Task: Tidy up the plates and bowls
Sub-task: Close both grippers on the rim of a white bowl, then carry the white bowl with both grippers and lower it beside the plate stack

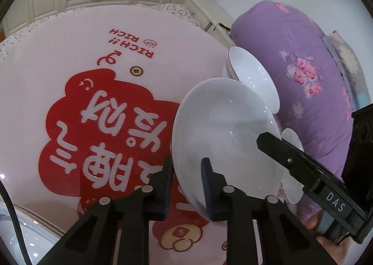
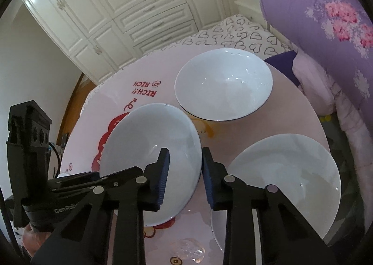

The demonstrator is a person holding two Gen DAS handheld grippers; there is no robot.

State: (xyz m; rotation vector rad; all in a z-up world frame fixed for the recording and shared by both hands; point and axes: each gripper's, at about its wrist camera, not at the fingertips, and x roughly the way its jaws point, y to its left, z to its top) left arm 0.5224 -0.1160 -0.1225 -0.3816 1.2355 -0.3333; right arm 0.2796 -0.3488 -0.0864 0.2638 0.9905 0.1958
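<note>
Both grippers clamp opposite rims of the near bowl, low centre of the right wrist view: the left gripper and right gripper have jaws shut on it. Next, probably, lift it level and nest it into the far bowl above.

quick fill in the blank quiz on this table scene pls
1. The near bowl, its rim straddled by the left tongs and the right tongs, is coloured ___.
2. The tablecloth carries the English word ___.
3. The flowered bedding is mostly ___.

Missing words: white; RICH; purple
</note>
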